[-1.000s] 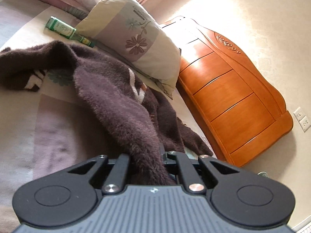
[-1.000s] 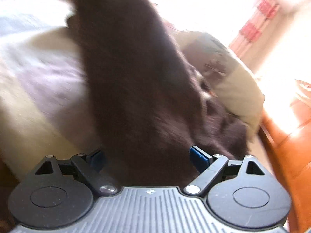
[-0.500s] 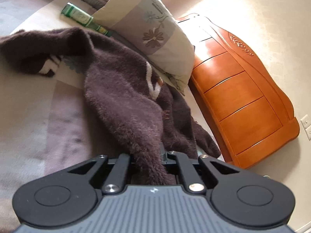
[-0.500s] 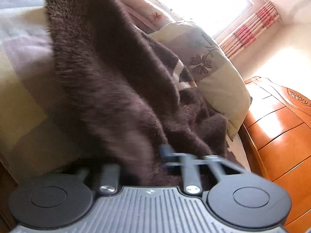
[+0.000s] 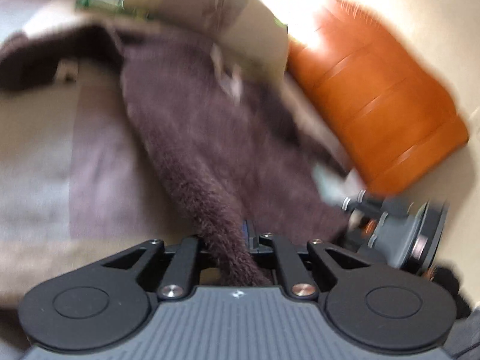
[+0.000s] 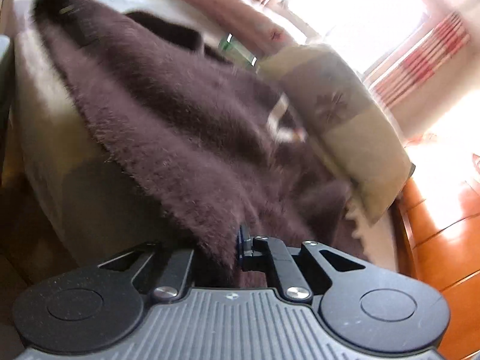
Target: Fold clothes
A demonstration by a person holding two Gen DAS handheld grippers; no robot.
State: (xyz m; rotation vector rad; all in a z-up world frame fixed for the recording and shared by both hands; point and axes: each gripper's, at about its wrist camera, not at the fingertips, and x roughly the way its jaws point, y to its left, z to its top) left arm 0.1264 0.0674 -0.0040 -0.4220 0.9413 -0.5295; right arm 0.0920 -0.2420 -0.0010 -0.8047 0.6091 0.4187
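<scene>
Both hand-held grippers are clenched on the same garment. The left hand-held gripper (image 5: pixel 240 237) pinches a rope-like bunched edge of the dark brown sweater (image 5: pixel 210 126); the right hand-held gripper (image 6: pixel 222 249) pinches a flatter edge of the sweater (image 6: pixel 186 126). Fuzzy fabric fills the gap between each pair of fingers.

Key relation: the sweater runs away from both grippers, up the bed (image 5: pixel 39 156) toward the pillow (image 6: pixel 342 126). Its long axis lies from the gripped near edge to the far part beside the pillow. In the right wrist view the near edge stretches as a taut line from the right gripper up-left to the other gripper, seen dimly at the top left corner. In the left wrist view the right gripper's body (image 5: pixel 399 234) sits low at the right, just beside the cloth. Neither hand looks clearly nearer; each holds one end of the same edge.

Judgement: the hem is held and lifted, ready to be spread or carried over toward the pillow end.

Materials:
- Sweater: long-pile, fluffy knit, limp, heavy drape, pale mark near the pillow side.
- Bed cover: smooth, pale blocks of beige and mauve.
- Pillow: soft, flower print.
- Green bottle (image 5: pixel 99 0): lying beyond the sweater, beside the pillow.
- Orange wooden drawers (image 5: pixel 378 96): glossy, past the pillow.

Left view is motion-blurred; fine detail unreadable.
</scene>
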